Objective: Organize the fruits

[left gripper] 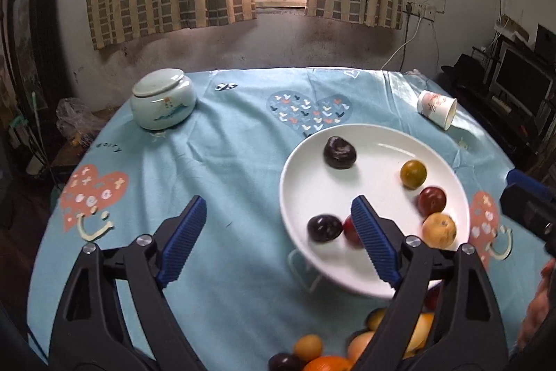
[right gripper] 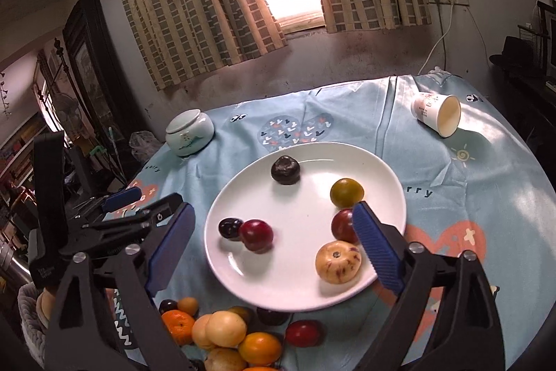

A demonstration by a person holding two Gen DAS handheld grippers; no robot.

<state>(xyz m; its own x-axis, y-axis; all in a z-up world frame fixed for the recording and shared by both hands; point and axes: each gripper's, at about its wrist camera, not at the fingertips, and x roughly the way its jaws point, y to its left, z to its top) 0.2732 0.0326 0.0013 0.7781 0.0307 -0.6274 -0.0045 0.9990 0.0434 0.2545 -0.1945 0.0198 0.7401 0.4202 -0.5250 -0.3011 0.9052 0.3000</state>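
Both grippers open above the fruit plate

Left wrist view: the left gripper [left gripper: 278, 225] gapes empty beside the white plate [left gripper: 392, 284] holding six fruits.
Right wrist view: the right gripper [right gripper: 274, 225] gapes empty over it; loose fruits [right gripper: 222, 329] lie just before the plate.

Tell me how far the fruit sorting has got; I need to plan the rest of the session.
Partly done. Six fruits already lie on the plate, among them a yellow one and a red one. Nothing is in hand: the left gripper and right gripper are both open and empty. Left to move: the pile of oranges, plums and yellow fruit on the cloth in front of the plate.
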